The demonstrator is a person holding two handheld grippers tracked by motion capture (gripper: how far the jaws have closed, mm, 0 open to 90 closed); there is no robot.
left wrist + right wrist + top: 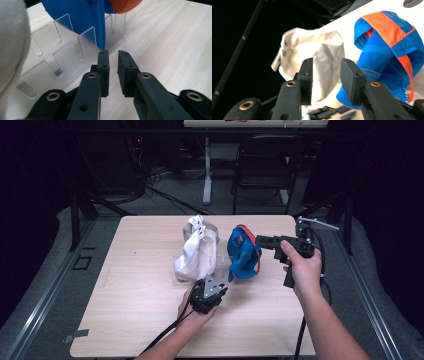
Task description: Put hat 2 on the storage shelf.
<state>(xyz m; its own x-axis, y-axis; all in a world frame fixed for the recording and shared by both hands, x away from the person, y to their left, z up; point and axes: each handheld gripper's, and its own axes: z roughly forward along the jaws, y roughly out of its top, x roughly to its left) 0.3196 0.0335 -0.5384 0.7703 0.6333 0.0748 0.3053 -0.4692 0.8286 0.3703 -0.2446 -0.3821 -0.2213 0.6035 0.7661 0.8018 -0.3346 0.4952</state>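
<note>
The blue garment with orange trim (pixel 243 254) hangs on a clear acrylic slotted rack (pixel 72 50) near the middle of the worktop (pixel 125 320), toward its far edge. A white garment (pixel 197 251) hangs just beside it on the same rack. The left gripper (pixel 209 292) sits at the rack's near side, jaws narrowly parted and empty. The right gripper (pixel 265 241) is level beside the blue garment, jaws moderately apart and empty.

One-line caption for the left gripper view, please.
Open left gripper just short of a clear slotted rack holding blue-and-orange cloth, white cloth alongside.
</note>
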